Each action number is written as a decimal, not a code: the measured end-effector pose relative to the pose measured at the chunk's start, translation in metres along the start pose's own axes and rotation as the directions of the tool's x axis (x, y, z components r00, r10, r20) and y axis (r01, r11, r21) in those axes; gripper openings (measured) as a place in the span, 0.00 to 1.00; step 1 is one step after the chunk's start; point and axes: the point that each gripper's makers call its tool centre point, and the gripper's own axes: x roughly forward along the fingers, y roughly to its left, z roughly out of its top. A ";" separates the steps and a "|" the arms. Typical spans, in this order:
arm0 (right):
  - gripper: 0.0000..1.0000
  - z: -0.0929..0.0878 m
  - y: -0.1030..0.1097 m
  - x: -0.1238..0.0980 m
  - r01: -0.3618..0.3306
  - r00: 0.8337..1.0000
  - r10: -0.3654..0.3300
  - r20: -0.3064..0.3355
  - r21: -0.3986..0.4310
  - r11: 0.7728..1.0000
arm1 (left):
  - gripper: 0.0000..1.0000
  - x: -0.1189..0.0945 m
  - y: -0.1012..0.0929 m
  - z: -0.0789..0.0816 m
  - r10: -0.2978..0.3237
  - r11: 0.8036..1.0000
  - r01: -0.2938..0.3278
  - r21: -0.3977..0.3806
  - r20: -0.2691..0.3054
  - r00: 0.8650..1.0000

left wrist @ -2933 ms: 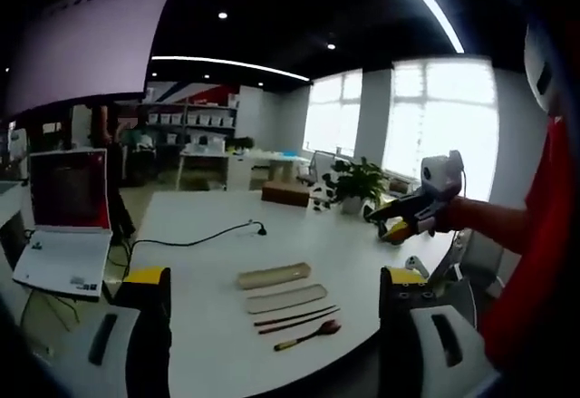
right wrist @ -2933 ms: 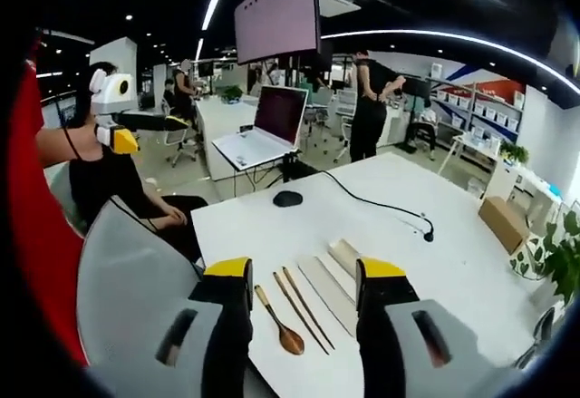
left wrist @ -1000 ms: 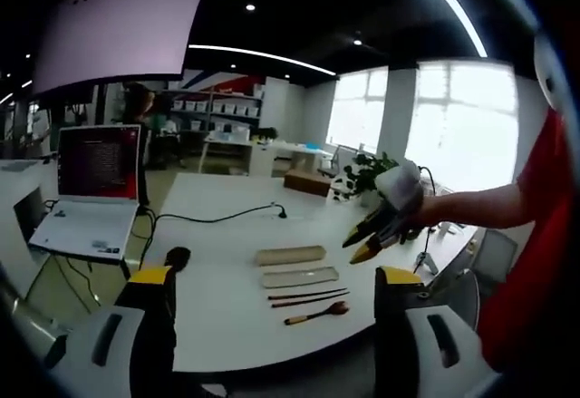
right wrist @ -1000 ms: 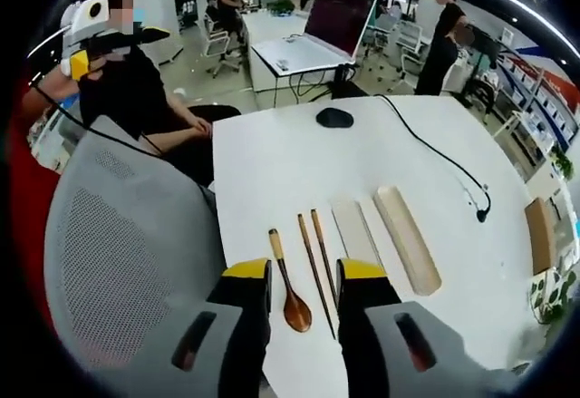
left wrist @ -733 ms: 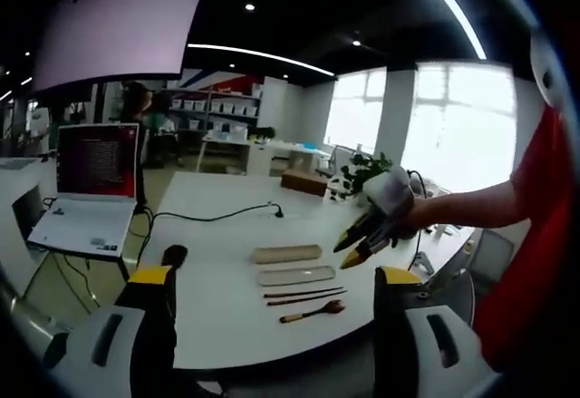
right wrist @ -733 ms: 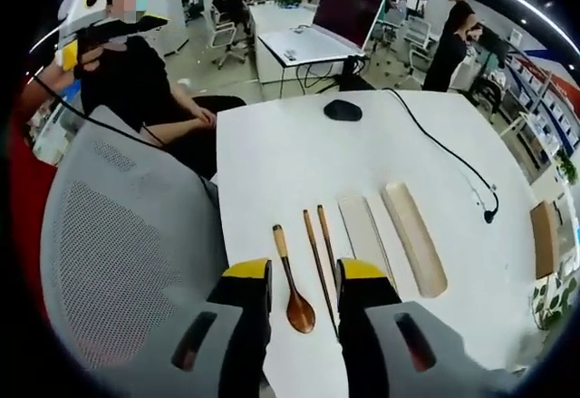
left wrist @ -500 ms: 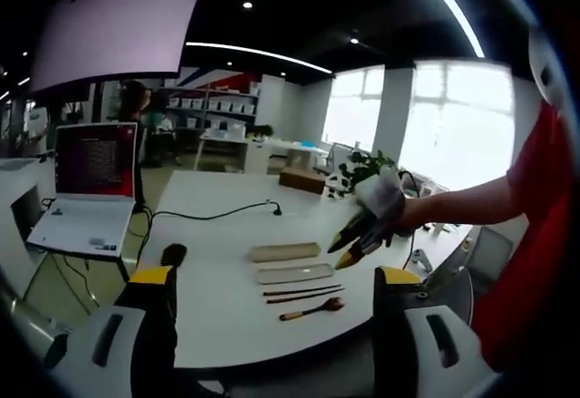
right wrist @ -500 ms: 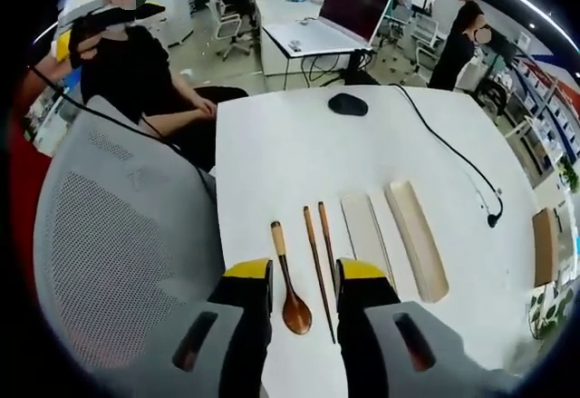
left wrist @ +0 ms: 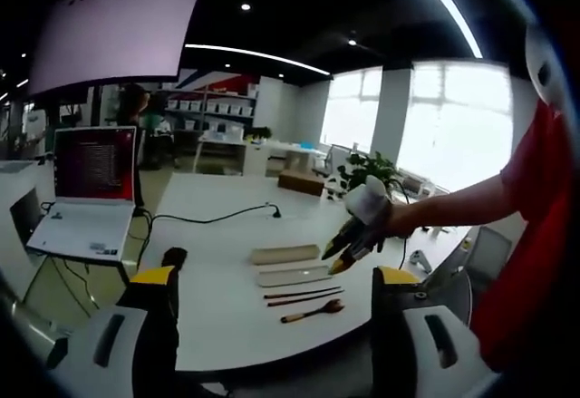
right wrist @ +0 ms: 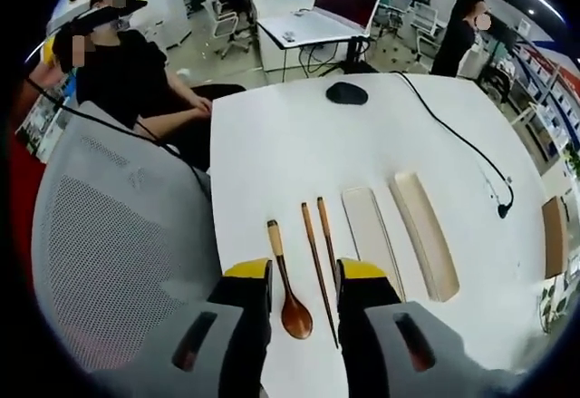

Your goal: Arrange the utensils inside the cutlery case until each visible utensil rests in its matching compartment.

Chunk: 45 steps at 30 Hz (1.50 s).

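Right gripper (right wrist: 304, 276) poised above spoon (right wrist: 288, 282)

right tool (left wrist: 337, 259) lowered toward the chopsticks (left wrist: 303, 296) and spoon (left wrist: 313, 310), its jaws narrowed

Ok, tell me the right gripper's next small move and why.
Probably lower the right gripper onto the spoon: its open jaws already frame the spoon's bowl, and the spoon and chopsticks lie on the table beside the case.
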 end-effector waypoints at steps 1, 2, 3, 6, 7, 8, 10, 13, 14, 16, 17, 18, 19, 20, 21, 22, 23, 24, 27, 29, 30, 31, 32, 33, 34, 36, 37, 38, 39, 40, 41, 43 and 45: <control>0.26 0.000 -0.001 0.001 0.000 1.000 0.000 0.000 0.004 1.000 | 0.90 0.001 0.000 -0.002 0.001 1.000 -0.001 -0.001 -0.005 1.000; 0.26 0.000 -0.001 0.002 -0.003 1.000 0.003 -0.002 0.010 1.000 | 0.90 0.002 0.001 -0.004 0.001 1.000 -0.001 -0.002 -0.010 1.000; 0.26 0.001 0.000 0.002 -0.007 1.000 0.007 0.000 0.009 1.000 | 0.90 0.003 0.001 -0.005 0.002 1.000 -0.002 -0.002 -0.014 1.000; 0.26 0.001 -0.001 0.006 -0.019 1.000 0.019 0.001 0.018 1.000 | 0.89 0.004 -0.001 -0.004 0.003 1.000 -0.003 0.012 -0.019 1.000; 0.26 0.000 -0.001 0.009 -0.025 1.000 0.025 0.005 0.020 0.999 | 0.89 0.004 -0.001 -0.003 0.002 1.000 -0.002 0.018 -0.018 1.000; 0.25 -0.001 -0.002 0.011 -0.027 1.000 0.027 0.008 -0.002 1.000 | 0.89 0.004 -0.002 -0.002 0.002 1.000 -0.002 0.024 -0.014 1.000; 0.25 -0.001 -0.001 0.017 -0.039 0.999 0.039 0.029 -0.006 0.999 | 0.89 0.004 -0.001 -0.003 0.006 1.000 -0.006 0.026 -0.014 1.000; 0.22 -0.005 0.003 0.029 -0.028 0.998 0.030 0.050 -0.039 0.999 | 0.89 0.004 -0.001 -0.009 0.006 1.000 -0.005 0.010 -0.030 1.000; 0.22 -0.011 0.006 0.035 -0.034 0.999 0.035 0.028 -0.061 0.998 | 0.89 0.004 0.000 -0.010 0.008 1.000 -0.008 0.012 -0.033 0.999; 0.24 -0.022 0.006 0.044 -0.039 0.999 0.038 -0.019 -0.083 0.996 | 0.88 0.005 0.001 -0.012 0.011 1.000 -0.011 0.011 -0.038 0.999; 0.23 -0.024 0.005 0.048 -0.037 0.999 0.035 -0.027 -0.080 0.996 | 0.89 0.005 0.002 -0.012 0.012 1.000 -0.011 0.008 -0.038 0.999; 0.23 -0.027 0.003 0.052 -0.035 0.999 0.032 -0.034 -0.083 0.996 | 0.88 0.006 0.003 -0.012 0.013 1.000 -0.013 0.005 -0.037 0.999; 0.22 -0.027 0.002 0.053 -0.033 0.999 0.030 -0.034 -0.083 0.996 | 0.88 0.007 0.004 -0.012 0.015 1.000 -0.015 0.000 -0.036 0.999; 0.22 -0.026 0.002 0.055 -0.031 0.999 0.029 -0.032 -0.084 0.996 | 0.88 0.008 0.005 -0.012 0.015 1.000 -0.015 -0.002 -0.037 0.999; 0.21 -0.025 0.001 0.056 -0.034 0.999 0.032 -0.032 -0.083 0.996 | 0.88 0.008 0.006 -0.013 0.017 1.000 -0.017 -0.002 -0.040 0.999; 0.20 -0.024 0.000 0.058 -0.038 0.999 0.036 -0.032 -0.081 0.996 | 0.88 0.009 0.007 -0.013 0.019 1.000 -0.019 -0.001 -0.040 0.999; 0.20 -0.024 0.000 0.060 -0.041 0.999 0.038 -0.034 -0.081 0.996 | 0.88 0.009 0.008 -0.013 0.020 1.000 -0.020 -0.002 -0.041 0.999; 0.20 -0.025 -0.002 0.064 -0.044 0.998 0.041 -0.045 -0.076 0.996 | 0.88 0.010 0.009 -0.014 0.021 1.000 -0.021 -0.005 -0.045 0.999; 0.15 -0.027 -0.005 0.068 -0.042 0.998 0.038 -0.059 -0.067 0.997 | 0.88 0.012 0.011 -0.014 0.022 1.000 -0.022 -0.016 -0.046 0.999; 0.12 -0.028 -0.006 0.071 -0.042 0.997 0.038 -0.068 -0.057 0.998 | 0.88 0.012 0.011 -0.014 0.024 1.000 -0.024 -0.011 -0.045 0.999; 0.13 -0.028 -0.006 0.073 -0.045 0.997 0.041 -0.069 -0.057 0.997 | 0.88 0.012 0.012 -0.015 0.028 1.000 -0.028 -0.010 -0.045 0.999; 0.14 -0.028 -0.005 0.074 -0.044 0.997 0.040 -0.069 -0.061 0.997 | 0.89 0.012 0.014 -0.015 0.033 0.999 -0.034 -0.014 -0.046 0.998; 0.16 -0.028 -0.005 0.076 -0.041 0.997 0.036 -0.071 -0.067 0.997 | 0.89 0.012 0.016 -0.016 0.042 0.999 -0.043 -0.019 -0.044 0.998; 0.15 -0.028 -0.005 0.077 -0.045 0.996 0.039 -0.077 -0.070 0.997 | 0.92 0.012 0.017 -0.016 0.046 0.999 -0.047 -0.020 -0.043 0.998; 0.14 -0.029 -0.004 0.079 -0.050 0.995 0.043 -0.085 -0.074 0.996 | 0.95 0.012 0.019 -0.016 0.055 0.998 -0.056 -0.029 -0.038 0.998; 0.15 -0.031 -0.004 0.081 -0.048 0.995 0.040 -0.091 -0.084 0.995 | 0.96 0.011 0.020 -0.016 0.057 0.998 -0.059 -0.034 -0.036 0.998; 0.16 -0.032 -0.003 0.083 -0.050 0.994 0.042 -0.097 -0.086 0.995 | 0.95 0.011 0.020 -0.017 0.057 0.998 -0.059 -0.034 -0.038 0.998; 0.16 -0.033 -0.003 0.084 -0.051 0.994 0.042 -0.101 -0.085 0.995 | 0.95 0.011 0.020 -0.018 0.058 0.998 -0.059 -0.029 -0.044 0.997; 0.16 -0.034 -0.003 0.084 -0.049 0.994 0.040 -0.105 -0.085 0.995 | 0.95 0.011 0.020 -0.019 0.059 0.998 -0.060 -0.020 -0.050 0.997; 0.16 -0.035 -0.004 0.084 -0.048 0.993 0.039 -0.108 -0.086 0.995 | 0.95 0.011 0.020 -0.019 0.059 0.998 -0.060 -0.018 -0.051 0.997; 0.16 -0.037 -0.006 0.086 -0.039 0.993 0.028 -0.117 -0.093 0.995 | 0.95 0.011 0.020 -0.020 0.056 0.998 -0.057 -0.020 -0.051 0.997; 0.16 -0.040 -0.011 0.086 -0.017 0.991 0.003 -0.131 -0.105 0.994 | 0.92 0.011 0.019 -0.021 0.051 0.998 -0.052 -0.027 -0.053 0.997; 0.15 -0.040 -0.014 0.086 -0.011 0.991 -0.004 -0.132 -0.107 0.994 | 0.92 0.012 0.018 -0.022 0.050 0.998 -0.051 -0.028 -0.056 0.997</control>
